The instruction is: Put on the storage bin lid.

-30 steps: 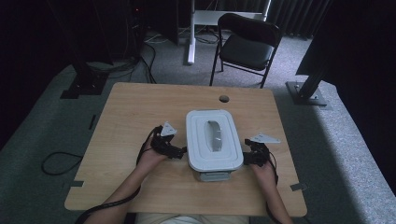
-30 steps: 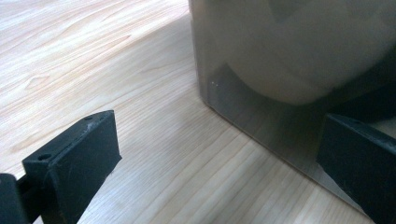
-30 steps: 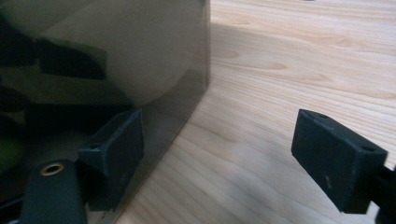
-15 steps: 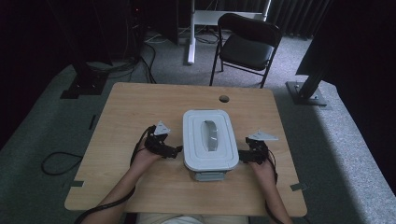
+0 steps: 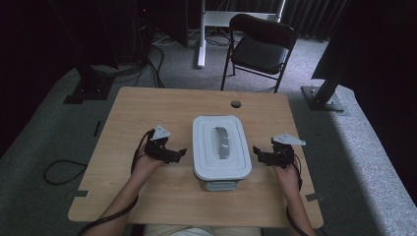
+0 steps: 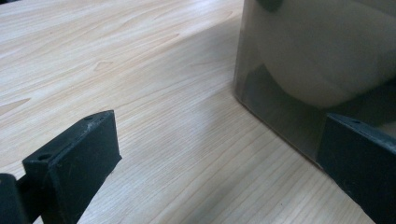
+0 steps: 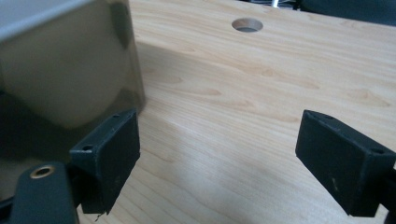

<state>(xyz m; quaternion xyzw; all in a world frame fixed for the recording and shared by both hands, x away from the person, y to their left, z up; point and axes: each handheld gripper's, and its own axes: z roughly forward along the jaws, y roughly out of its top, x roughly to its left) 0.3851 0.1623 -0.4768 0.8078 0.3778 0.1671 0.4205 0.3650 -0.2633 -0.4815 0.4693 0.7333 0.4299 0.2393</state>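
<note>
**Two Grippers Flank a Lidded Box on a Wooden Surface**

A white lidded storage box (image 5: 222,151) stands near the middle of the light wooden surface (image 5: 147,108), its long side running away from the person, a grey handle (image 5: 222,142) set into the lid. The left gripper (image 5: 179,153) sits just beside the box's left wall, the right gripper (image 5: 256,150) just beside its right wall, each held in a hand that enters from the near edge.

In the left gripper view, the jaws stand wide apart with bare wood between them; the box's translucent wall (image 6: 299,79) rises close to the right-hand jaw, though contact cannot be told. In the right gripper view, the jaws are likewise spread wide and grip nothing; the box wall (image 7: 70,70) stands by the left-hand jaw, and a round cable hole (image 7: 247,24) shows farther off in the surface.

Beyond the far edge, a black folding chair (image 5: 260,46) stands on grey carpet (image 5: 373,162).
</note>
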